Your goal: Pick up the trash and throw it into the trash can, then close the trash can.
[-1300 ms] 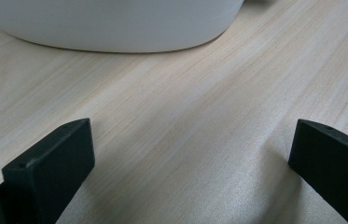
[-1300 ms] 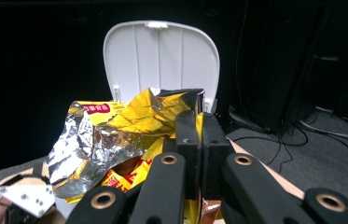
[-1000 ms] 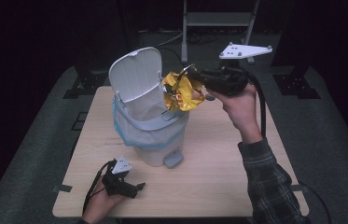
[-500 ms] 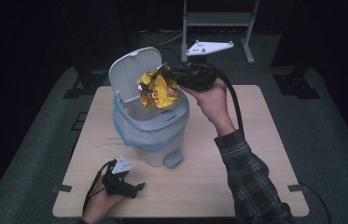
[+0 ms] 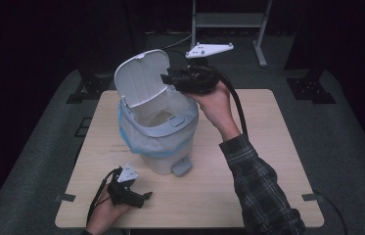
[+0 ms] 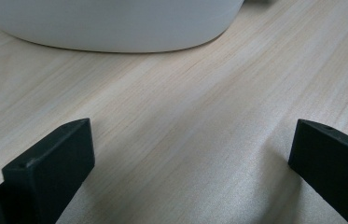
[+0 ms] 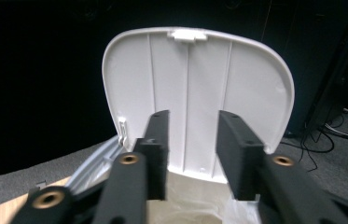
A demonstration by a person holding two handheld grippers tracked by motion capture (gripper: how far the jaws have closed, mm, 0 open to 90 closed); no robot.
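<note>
Down at seven o'clock on the wooden table (image 5: 248, 186), the left gripper (image 5: 141, 197) lies low on the boards in the person's hand, its jaws spread wide apart with bare wood between them and nothing held; in the left gripper view the curved white base of the bin (image 6: 115, 28) sits just beyond at twelve o'clock. Moving up to the table's centre, the white pedal bin (image 5: 163, 147) stands upright, its grey pedal (image 5: 182, 167) pointing toward six o'clock and a pale blue liner (image 5: 136, 139) folded over its rim. The lid (image 5: 141, 81) is tipped up and open at eleven o'clock of the bin. Right above the bin's mouth, at one o'clock, the right gripper (image 5: 166, 77) hovers in the person's right hand (image 5: 214, 105), plaid sleeve (image 5: 261, 191) trailing back to five o'clock. Its jaws have just been opening and now stand parted, nothing between them; the right gripper view shows the ribbed underside of the lid (image 7: 195, 93) straight through the gap, with the crinkled liner (image 7: 195, 200) below. Farthest back, at twelve o'clock, a metal stand (image 5: 229, 22) sits in the dark.
</note>
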